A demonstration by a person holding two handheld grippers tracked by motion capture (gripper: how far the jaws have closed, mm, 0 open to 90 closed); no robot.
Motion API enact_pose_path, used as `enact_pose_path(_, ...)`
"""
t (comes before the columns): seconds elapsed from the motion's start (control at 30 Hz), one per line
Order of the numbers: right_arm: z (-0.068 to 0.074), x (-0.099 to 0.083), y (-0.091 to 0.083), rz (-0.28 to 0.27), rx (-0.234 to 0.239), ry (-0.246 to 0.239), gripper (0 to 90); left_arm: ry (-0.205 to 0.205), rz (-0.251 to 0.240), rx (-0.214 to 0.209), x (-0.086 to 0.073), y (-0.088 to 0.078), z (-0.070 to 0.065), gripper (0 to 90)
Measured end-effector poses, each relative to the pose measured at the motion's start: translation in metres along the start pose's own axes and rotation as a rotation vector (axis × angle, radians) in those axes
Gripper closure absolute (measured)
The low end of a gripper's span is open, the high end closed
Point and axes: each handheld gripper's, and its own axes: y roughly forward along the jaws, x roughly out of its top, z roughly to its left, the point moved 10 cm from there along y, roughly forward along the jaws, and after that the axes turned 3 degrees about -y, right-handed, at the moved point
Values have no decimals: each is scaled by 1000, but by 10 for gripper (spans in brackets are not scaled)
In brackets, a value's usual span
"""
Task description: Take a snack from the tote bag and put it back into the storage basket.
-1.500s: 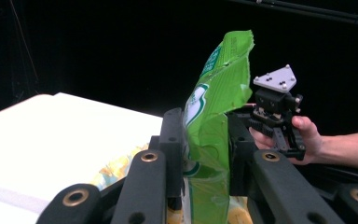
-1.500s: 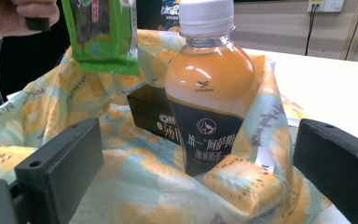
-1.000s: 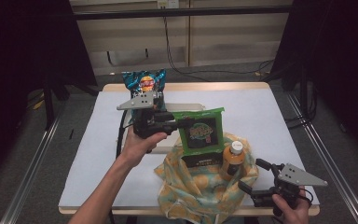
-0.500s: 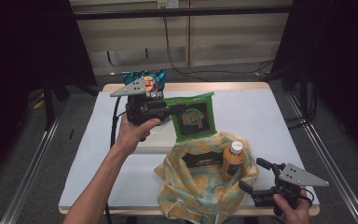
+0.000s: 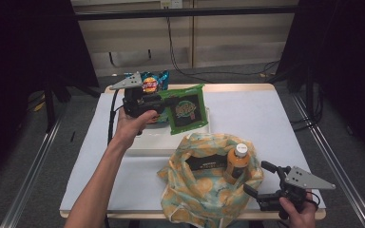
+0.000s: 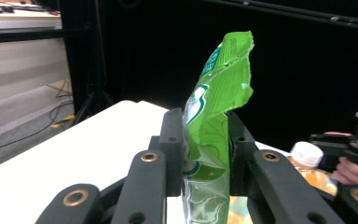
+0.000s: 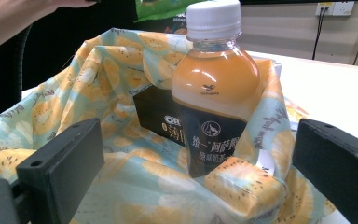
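Nearest, the right claw (image 5: 262,183) is waiting spread beside the cloth bag (image 5: 204,190) holding a bottle (image 5: 237,161). Farther back, the left claw (image 5: 164,102) is pinching the green packet (image 5: 187,108) aloft over the bench (image 5: 266,114); gripped near one edge, the slick foil could slip free.

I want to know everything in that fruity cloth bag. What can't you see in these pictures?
- Yellow-patterned cloth bag: its bottom is hidden by its folds, high view.
- Black box: label partly covered by the white-capped orange drink bottle, right gripper view.
- Blue snack bag: partly behind the left gripper, which pinches the green snack packet.
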Motion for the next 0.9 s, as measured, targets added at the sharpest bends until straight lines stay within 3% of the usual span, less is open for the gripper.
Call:
enact_pose_path(0.37, 1, -1, 1, 5, 7, -7, 9, -33, 39, 59, -20, 20, 39, 739)
enact_pose_path(0.67, 1, -1, 1, 8, 12, -4, 8, -72, 77, 71, -38, 37, 68, 738)
enact_pose_path(0.9, 1, -1, 1, 7, 17, -1, 8, -87, 85, 86, -46, 48, 81, 738)
